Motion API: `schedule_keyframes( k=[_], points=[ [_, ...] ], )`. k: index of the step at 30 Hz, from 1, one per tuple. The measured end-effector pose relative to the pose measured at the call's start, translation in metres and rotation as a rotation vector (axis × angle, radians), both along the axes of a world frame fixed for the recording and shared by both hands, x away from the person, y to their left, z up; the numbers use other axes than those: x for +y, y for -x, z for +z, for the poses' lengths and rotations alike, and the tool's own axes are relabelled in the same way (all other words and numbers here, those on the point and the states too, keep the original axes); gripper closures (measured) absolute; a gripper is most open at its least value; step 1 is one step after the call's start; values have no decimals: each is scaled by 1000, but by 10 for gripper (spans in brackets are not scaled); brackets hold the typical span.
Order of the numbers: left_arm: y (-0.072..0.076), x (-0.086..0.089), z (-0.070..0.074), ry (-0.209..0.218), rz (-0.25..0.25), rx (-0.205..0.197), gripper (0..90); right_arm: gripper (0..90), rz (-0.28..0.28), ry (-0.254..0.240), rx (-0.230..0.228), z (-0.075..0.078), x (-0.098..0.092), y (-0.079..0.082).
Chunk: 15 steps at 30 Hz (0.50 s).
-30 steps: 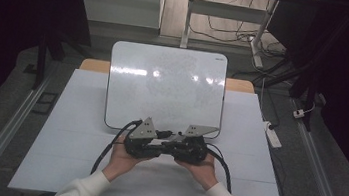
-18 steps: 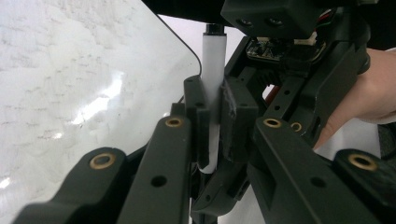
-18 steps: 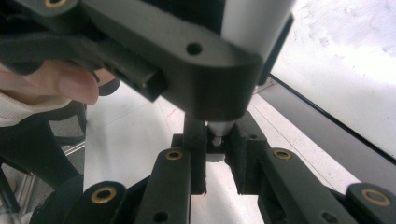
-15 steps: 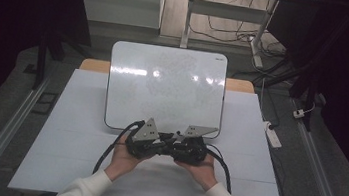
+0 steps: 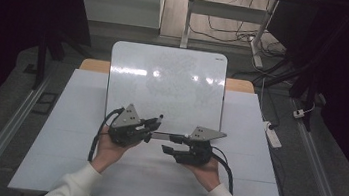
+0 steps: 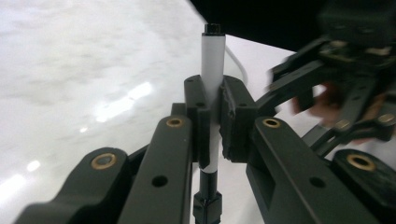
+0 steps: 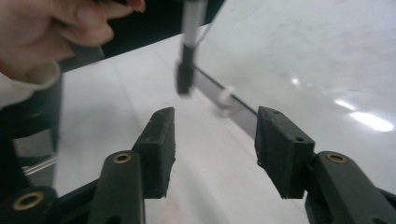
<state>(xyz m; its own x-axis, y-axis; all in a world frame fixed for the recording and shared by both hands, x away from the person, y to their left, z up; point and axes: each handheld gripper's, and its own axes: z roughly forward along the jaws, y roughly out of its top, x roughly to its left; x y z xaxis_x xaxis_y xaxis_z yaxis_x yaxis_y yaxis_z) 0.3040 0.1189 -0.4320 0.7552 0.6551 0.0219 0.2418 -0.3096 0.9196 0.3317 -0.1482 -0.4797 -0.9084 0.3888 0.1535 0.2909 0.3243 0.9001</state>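
Observation:
A marker point(image 6: 213, 65) with a white barrel and black ends is clamped upright between the jaws of my left gripper point(image 6: 214, 109). From the high view, the left gripper point(image 5: 149, 124) holds the marker point(image 5: 159, 119) just over the near edge of a whiteboard point(image 5: 166, 84) lying on the white table point(image 5: 58, 129). My right gripper point(image 5: 171, 144) is a short way to the right, open and empty. In the right gripper view its jaws point(image 7: 212, 140) gape toward the marker's lower black end point(image 7: 185, 74), a gap away from it, with the whiteboard point(image 7: 317, 51) beyond.
A person's hand point(image 7: 51, 32) on the left gripper appears at the upper left of the right gripper view. A power strip point(image 5: 273, 135) and cables lie on the floor right of the table. A metal rail point(image 5: 1, 142) runs along the floor at the left.
The two grippers, close together a second ago, have drawn apart. The right one moved right and toward the person; the left one kept the marker and tilted up.

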Motion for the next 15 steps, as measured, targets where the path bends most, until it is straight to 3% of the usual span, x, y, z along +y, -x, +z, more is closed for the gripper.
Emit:
schedule_keyframes(
  k=[8,15],
  points=[
    [-8,40,2,31,114,20,817,421,-132,48,-91,-3,-40,2],
    [-12,70,5,53,190,45,816,420,-222,77,-119,-8,-80,7]
  ],
)
